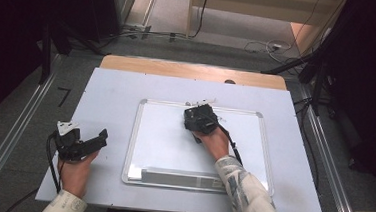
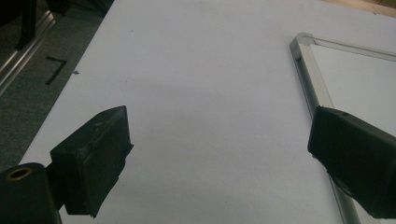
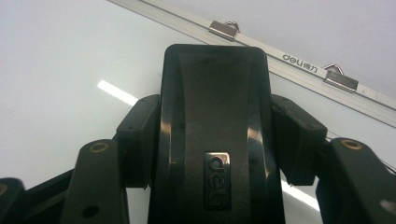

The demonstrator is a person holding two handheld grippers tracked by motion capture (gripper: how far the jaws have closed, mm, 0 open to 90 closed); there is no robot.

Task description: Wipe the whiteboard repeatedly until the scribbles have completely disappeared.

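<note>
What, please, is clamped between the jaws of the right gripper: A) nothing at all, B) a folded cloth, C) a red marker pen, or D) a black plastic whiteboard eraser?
D: in the right gripper view, the right gripper has both jaws pressed against the sides of a black plastic eraser, held over the metal-framed whiteboard.

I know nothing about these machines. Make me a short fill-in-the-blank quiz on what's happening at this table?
1. The right tool is clamped on a black ____ bearing a "deli" badge.
2. That right tool works over the ____, which lies flat on the table.
3. The left tool has its jaws ____, with nothing between them.
4. The whiteboard's frame carries two small metal ____.

Missing words: eraser; whiteboard; open; hooks
</note>
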